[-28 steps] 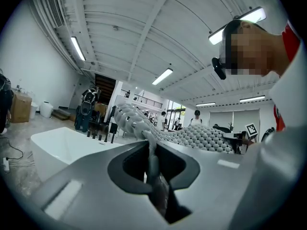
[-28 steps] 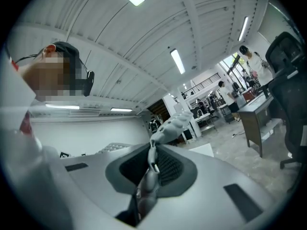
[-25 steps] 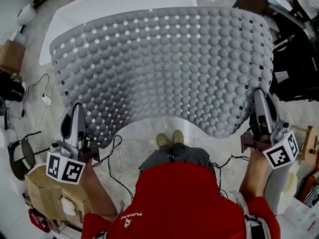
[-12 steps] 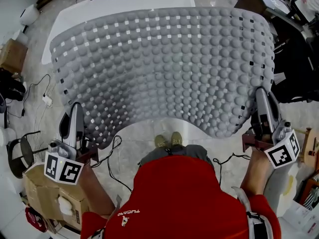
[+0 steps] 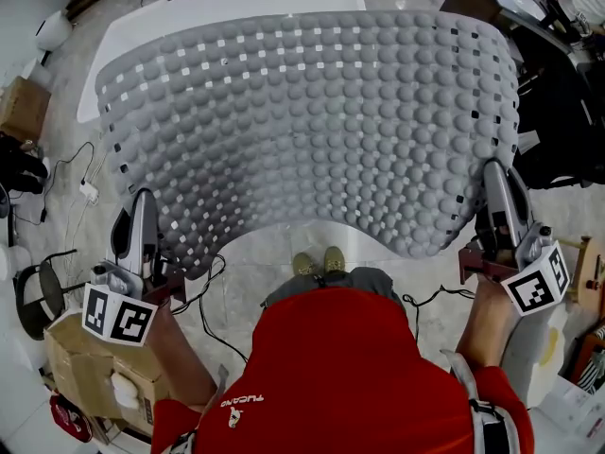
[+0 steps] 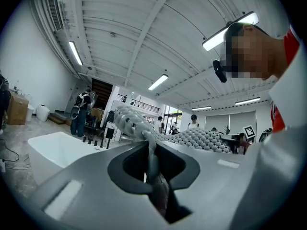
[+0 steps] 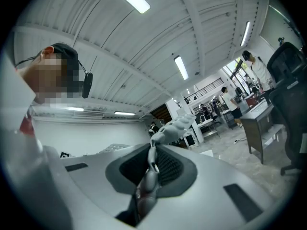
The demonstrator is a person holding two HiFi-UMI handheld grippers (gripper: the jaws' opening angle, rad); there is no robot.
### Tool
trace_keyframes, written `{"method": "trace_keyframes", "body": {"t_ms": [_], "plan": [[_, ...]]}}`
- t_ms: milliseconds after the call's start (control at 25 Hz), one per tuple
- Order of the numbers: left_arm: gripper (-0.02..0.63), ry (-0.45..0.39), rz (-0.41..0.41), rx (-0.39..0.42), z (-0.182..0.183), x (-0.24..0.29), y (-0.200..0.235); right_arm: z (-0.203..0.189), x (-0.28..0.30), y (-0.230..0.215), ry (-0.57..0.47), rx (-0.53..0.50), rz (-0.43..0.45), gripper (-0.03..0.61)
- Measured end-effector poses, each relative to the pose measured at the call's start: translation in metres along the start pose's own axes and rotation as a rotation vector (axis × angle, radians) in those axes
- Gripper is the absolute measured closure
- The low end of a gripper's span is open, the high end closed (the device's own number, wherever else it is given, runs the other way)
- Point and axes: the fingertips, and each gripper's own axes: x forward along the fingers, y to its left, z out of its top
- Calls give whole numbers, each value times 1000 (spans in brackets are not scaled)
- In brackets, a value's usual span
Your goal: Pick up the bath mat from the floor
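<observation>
The grey bath mat (image 5: 312,130), covered in round bumps with square holes, is stretched out flat in the air in front of me, off the floor. My left gripper (image 5: 144,201) is shut on its near left edge, and my right gripper (image 5: 493,173) is shut on its near right edge. In the left gripper view the mat's edge (image 6: 149,150) runs pinched between the closed jaws. The right gripper view shows the mat's rim (image 7: 152,164) clamped the same way. The mat sags a little in the middle above my shoes (image 5: 317,263).
A white bathtub (image 5: 236,3) lies beyond and under the mat. A cardboard box (image 5: 71,357) sits by my left side, with cables (image 5: 85,192) on the marble floor. A black chair and a desk (image 5: 558,93) stand on the right. People stand far off in the room.
</observation>
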Motion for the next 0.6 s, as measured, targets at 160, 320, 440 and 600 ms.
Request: {"method": "trace_keyframes", "body": {"t_ms": [160, 320, 440, 600], "plan": [[575, 19, -4, -6, -1, 0, 1, -1, -4, 2, 10, 5, -12, 545], [575, 6, -9, -3, 4, 1, -11, 10, -10, 1, -1, -10, -7, 545], [574, 4, -22, 14, 12, 0, -20, 14, -19, 2, -21, -6, -11, 545], [575, -17, -55, 33, 17, 5, -25, 19, -31, 3, -65, -21, -29, 545]]}}
